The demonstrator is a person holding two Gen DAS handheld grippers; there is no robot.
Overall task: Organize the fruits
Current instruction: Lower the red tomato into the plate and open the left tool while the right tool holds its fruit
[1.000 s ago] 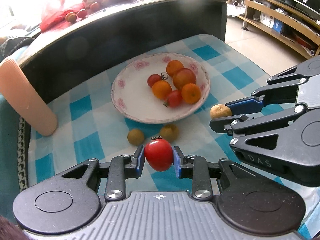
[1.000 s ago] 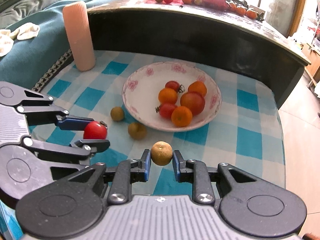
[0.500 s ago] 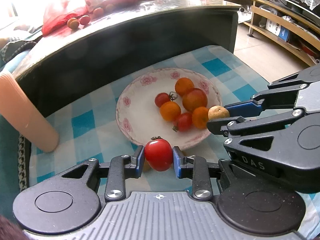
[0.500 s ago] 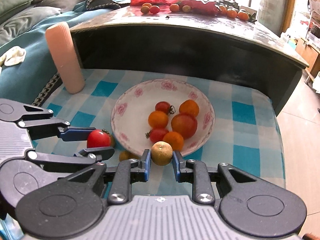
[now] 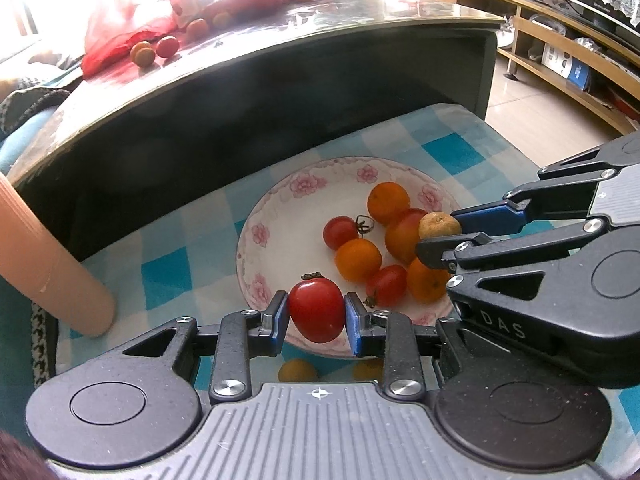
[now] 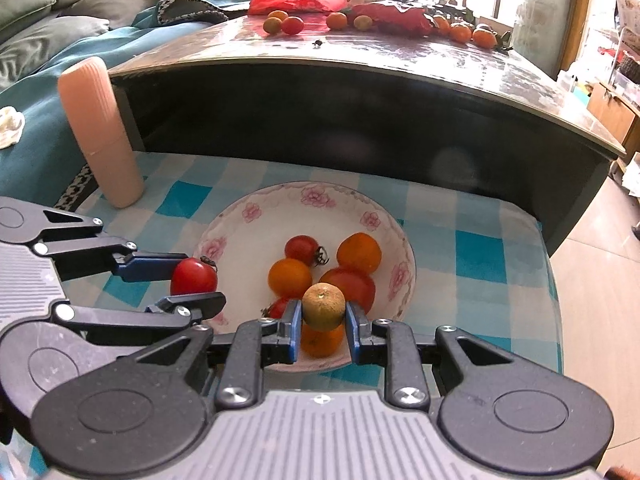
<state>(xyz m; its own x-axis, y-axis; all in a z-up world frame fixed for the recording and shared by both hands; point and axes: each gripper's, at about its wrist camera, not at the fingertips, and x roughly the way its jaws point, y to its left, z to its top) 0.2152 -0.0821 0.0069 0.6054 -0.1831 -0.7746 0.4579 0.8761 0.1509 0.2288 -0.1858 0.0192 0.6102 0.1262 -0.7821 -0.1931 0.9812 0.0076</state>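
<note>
While over plate (image 5: 256, 256), tomato (image 5: 317, 309) between left claw (image 5: 316, 318)

Ahead of us the white floral plate (image 6: 394, 236) has bare room across its left and far portions; its right and near portion is crowded with a heap of tomatoes and oranges (image 6: 320, 268). Behind the plate a dark raised counter wall (image 6: 360, 120) closes off the far side. To the far left a tall pink ribbed cylinder (image 6: 100, 132) stands upright on the checked cloth (image 6: 480, 256), well apart from the plate. Our two grippers sit just beside each other (the left gripper (image 6: 188, 284) nearly crowding the right gripper (image 6: 322, 316)), leaving little passage between them. The cloth right of the plate lies open.
</note>
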